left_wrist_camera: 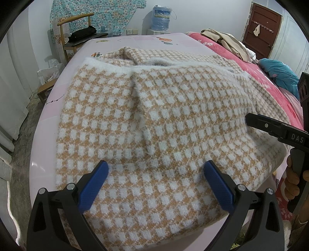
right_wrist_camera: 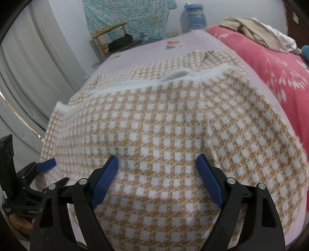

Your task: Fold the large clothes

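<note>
An orange-and-white checked knit garment (left_wrist_camera: 158,119) lies folded over on the pink sheet (left_wrist_camera: 58,96) of a bed, its fuzzy white hem (right_wrist_camera: 154,83) across the far side. My left gripper (left_wrist_camera: 156,166) hovers open just above the near part of the knit, its blue pads (left_wrist_camera: 216,183) wide apart with nothing pinched. My right gripper (right_wrist_camera: 157,161) also stands open above the same garment (right_wrist_camera: 173,135). In the left wrist view the right gripper's black finger (left_wrist_camera: 258,120) reaches in from the right edge. The left gripper's blue pad (right_wrist_camera: 46,165) shows at the garment's left border.
A red floral blanket (right_wrist_camera: 280,73) with a beige clothes pile (left_wrist_camera: 226,41) lies right of the garment. A wooden chair (left_wrist_camera: 77,34) with a black bag stands beyond the bed's far left corner, beside a water bottle (left_wrist_camera: 161,18). White curtains (right_wrist_camera: 29,77) hang at left.
</note>
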A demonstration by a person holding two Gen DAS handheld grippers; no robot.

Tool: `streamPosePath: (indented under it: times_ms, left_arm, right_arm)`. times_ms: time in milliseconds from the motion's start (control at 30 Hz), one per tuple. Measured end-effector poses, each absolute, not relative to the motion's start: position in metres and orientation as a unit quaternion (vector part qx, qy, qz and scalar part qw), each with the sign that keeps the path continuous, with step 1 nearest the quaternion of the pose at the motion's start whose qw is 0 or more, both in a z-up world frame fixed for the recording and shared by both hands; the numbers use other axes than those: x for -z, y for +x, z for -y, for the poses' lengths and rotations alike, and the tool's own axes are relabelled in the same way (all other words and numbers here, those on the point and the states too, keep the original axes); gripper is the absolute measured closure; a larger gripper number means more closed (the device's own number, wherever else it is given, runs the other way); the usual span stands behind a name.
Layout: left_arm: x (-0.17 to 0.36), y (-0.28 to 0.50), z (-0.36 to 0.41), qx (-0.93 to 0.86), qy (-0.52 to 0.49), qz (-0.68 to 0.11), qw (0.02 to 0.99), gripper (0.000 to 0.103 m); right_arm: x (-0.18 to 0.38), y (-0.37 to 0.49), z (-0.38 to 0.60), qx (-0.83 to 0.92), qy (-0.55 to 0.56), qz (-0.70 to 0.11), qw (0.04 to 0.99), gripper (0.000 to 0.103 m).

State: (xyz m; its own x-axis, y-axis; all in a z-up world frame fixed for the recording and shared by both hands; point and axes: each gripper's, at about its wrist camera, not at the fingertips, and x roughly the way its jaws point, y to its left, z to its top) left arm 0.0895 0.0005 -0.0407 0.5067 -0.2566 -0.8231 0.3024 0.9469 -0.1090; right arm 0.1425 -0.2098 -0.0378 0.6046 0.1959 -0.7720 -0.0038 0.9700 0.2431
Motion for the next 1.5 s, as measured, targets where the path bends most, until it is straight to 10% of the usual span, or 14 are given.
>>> streamPosePath:
  times_ms: [1000,1267,1500]
  left_arm:
    - [-0.004,0.080,-0.047,0.121,0.012,-0.366,0.923,0.006]
    - [0.001,0.117,-0.088,0.100,-0.007,-0.381,0.919,0.043]
    - [0.007,0.142,-0.091,0.100,-0.028,-0.384,0.917,0.050]
  right_arm:
    - [0.040,0.142,0.209,-0.059,0.108,-0.444,0.887,0.023]
    - [0.039,0.146,0.208,-0.061,0.101,-0.452,0.884,0.022]
    - [0.038,0.149,0.201,-0.053,0.093,-0.457,0.883,0.022]
